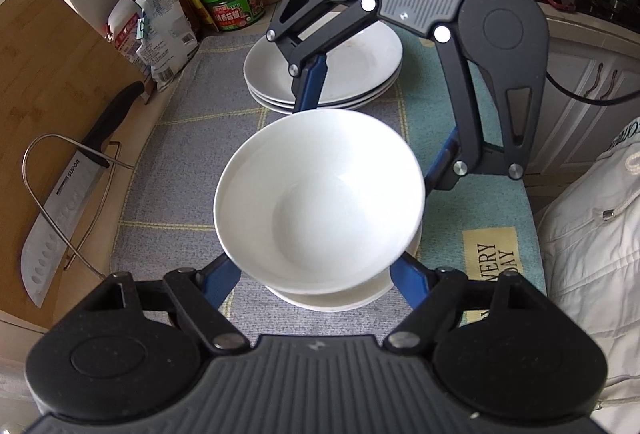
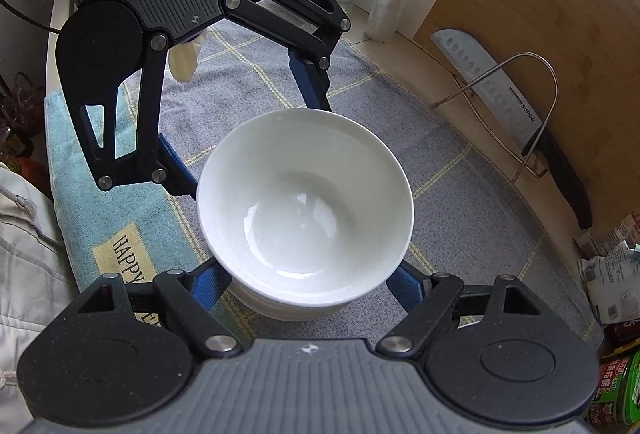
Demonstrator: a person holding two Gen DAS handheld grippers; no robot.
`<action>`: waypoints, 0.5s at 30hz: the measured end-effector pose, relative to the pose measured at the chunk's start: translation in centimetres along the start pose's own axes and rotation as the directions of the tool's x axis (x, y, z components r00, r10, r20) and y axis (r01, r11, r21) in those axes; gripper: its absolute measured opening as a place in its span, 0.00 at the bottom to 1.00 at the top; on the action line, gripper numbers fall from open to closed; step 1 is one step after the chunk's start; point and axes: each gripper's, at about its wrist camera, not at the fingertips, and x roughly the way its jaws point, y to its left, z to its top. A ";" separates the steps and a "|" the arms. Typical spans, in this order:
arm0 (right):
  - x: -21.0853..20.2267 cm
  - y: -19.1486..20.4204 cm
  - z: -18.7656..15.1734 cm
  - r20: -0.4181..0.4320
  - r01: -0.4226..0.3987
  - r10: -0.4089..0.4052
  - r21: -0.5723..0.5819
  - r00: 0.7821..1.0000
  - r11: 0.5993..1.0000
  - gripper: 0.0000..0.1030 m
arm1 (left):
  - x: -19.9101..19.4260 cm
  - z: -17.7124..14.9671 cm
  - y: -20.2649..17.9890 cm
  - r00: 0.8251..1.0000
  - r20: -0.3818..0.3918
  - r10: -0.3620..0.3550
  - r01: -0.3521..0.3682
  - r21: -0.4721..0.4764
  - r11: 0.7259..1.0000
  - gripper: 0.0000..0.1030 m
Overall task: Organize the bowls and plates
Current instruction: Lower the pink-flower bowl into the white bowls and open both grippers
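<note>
Your left tongs [image 1: 316, 280] are reaching from the near side to a white bowl [image 1: 320, 194], and their two blue fingers [image 1: 222, 284] are going under its rim, one on each side. The rim is hiding the pads, so I cannot tell whether they are pressing on the bowl or only standing beside it. Your right tongs [image 2: 308, 286] are coming from the opposite side and are flanking the same bowl in the same way. Their pads are also hidden under the rim, so again I cannot tell whether they are clamped.

The bowl is sitting a little tilted over a second bowl [image 1: 332, 298]. This lower bowl is standing on a grey checked cloth [image 1: 180, 154] on the worktop [image 2: 404, 50]. A teal towel [image 1: 460, 234] is lying just beside the cloth.

Behind the bowls, in the left view, a stack of plates [image 1: 360, 66] is resting on the cloth, apart from the bowls. Further out, a knife [image 1: 60, 218] is leaning in a wire rack [image 1: 48, 194] against a wooden board [image 1: 48, 74]. A green tin [image 1: 234, 0] is standing near the wall among bottles and packets. A white garment [image 1: 592, 254] is showing at the edge.
</note>
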 end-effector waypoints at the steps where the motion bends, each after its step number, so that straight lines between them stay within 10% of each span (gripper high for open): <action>1: 0.0 0.0 0.0 -0.001 -0.004 0.004 0.003 1.000 1.000 0.85 | 0.0 0.0 0.1 1.000 -0.002 -0.007 0.007 -0.002 1.000 0.78; 15: 0.2 -0.1 -0.1 -0.016 -0.046 0.046 0.020 0.999 0.999 0.85 | 0.5 0.4 0.2 0.997 -0.026 -0.069 0.068 -0.021 0.997 0.79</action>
